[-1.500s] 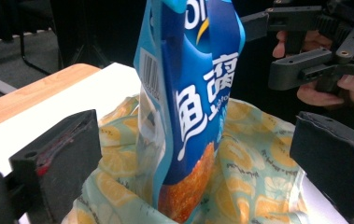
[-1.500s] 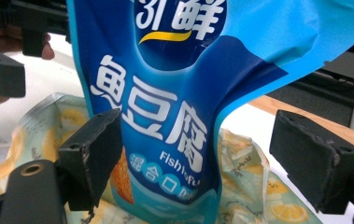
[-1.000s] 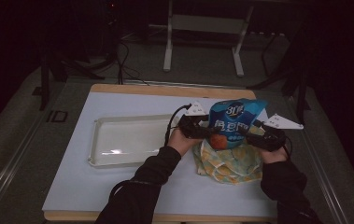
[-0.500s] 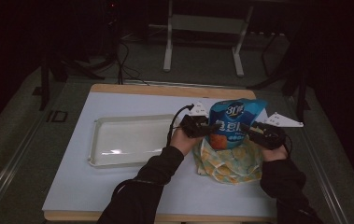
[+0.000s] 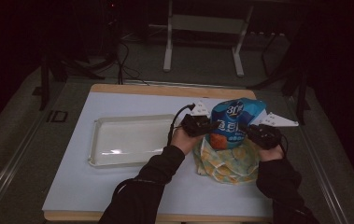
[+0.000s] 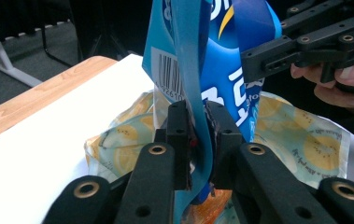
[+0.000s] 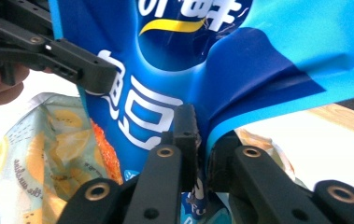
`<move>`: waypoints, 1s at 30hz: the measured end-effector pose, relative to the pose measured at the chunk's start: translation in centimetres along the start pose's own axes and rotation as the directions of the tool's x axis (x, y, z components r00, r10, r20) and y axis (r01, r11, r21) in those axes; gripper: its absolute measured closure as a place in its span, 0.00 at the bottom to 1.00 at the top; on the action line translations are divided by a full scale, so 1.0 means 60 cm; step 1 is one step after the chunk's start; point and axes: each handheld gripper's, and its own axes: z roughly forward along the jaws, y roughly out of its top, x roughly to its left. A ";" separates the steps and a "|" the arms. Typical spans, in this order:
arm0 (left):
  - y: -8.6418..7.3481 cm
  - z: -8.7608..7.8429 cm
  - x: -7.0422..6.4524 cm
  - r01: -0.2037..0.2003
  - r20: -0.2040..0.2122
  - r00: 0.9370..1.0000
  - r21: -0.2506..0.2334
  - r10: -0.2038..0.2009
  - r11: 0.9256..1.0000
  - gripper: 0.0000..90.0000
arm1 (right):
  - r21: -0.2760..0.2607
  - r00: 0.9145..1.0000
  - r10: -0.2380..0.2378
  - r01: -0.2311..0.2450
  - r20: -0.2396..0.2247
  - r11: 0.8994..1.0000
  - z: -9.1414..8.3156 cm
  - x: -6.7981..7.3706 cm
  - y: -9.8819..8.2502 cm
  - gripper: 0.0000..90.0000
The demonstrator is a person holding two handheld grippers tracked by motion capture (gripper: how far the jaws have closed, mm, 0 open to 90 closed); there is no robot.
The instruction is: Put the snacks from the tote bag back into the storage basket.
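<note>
Tabletop [image 5: 118, 196]: we see a dim room, tray [image 5: 132, 140] left.
Claws: left claw [image 6: 197, 135] and right claw [image 7: 201, 140] have just closed, pinching the bag [image 5: 234, 123].
Meaning: we judge it ready to pull open.

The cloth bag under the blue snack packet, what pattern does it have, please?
Yellow lemon slices on pale cloth bag, clearest in left gripper view.

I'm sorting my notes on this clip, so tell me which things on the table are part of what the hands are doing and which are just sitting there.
In use:
- blue snack bag, held upright
- left gripper, jaws just closed on the bag's edge
- right gripper, likewise shut on the other edge
- lemon-print bag, under the snack bag

Lying about:
- clear tray, empty, to the left
</note>
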 end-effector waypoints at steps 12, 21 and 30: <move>0.016 0.005 -0.009 -0.011 -0.043 0.999 0.041 0.012 0.999 0.98 | 0.012 1.000 -0.009 0.009 0.011 1.000 -0.003 0.003 0.003 0.98; 0.040 0.000 -0.018 -0.023 -0.050 0.998 0.034 0.025 0.999 0.98 | -0.006 0.999 -0.022 0.023 0.024 1.000 -0.020 0.002 0.019 0.99; 0.066 -0.012 -0.027 -0.032 -0.053 0.998 0.009 0.032 0.999 0.98 | -0.030 0.999 -0.034 0.035 0.034 0.999 -0.041 0.002 0.042 0.99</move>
